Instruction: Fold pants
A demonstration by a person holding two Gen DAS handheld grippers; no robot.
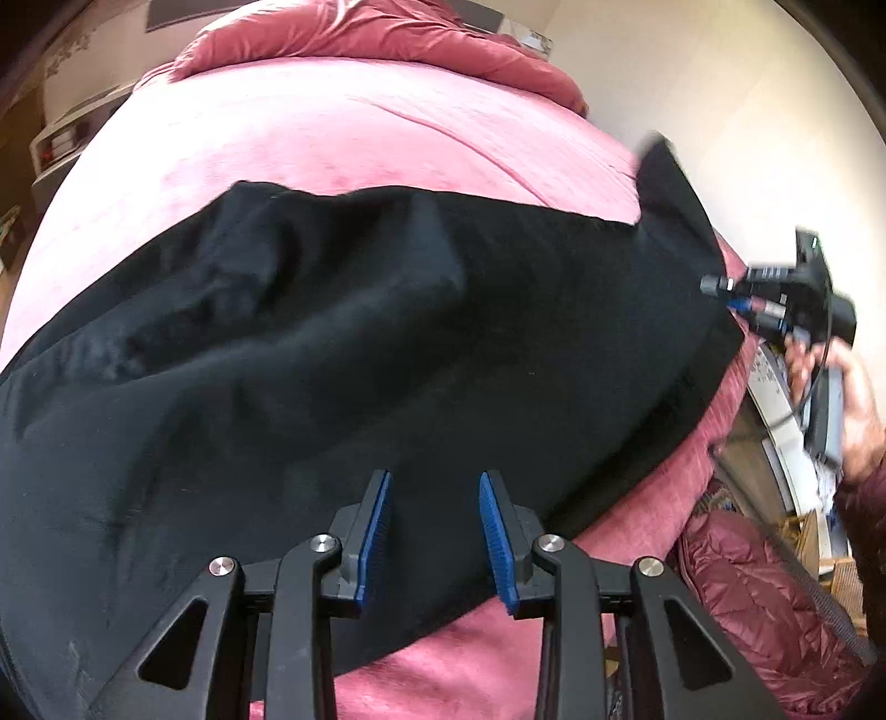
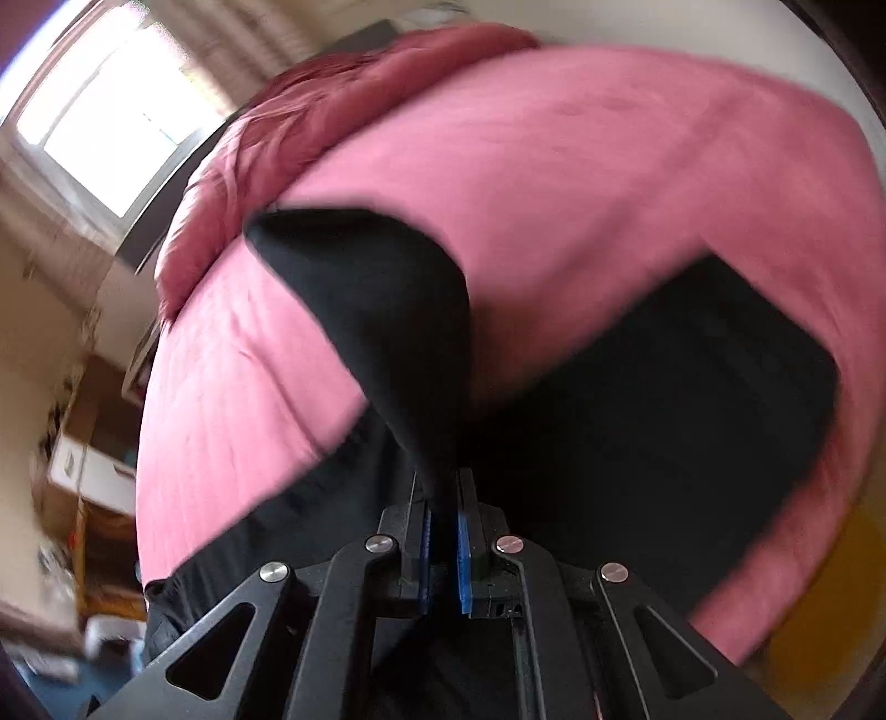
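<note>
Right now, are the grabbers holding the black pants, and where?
The right gripper pinches a bunched fold near the black pants' edge. The left gripper is open, holding nothing.

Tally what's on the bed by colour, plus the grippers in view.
Black: 1, the pants, spread over the bed.
Pink: 1, the bedcover.
Darker red: 1, the quilt bunched at the far end.
Grippers: 2, the left gripper and the right gripper.
Total: 5.
</note>
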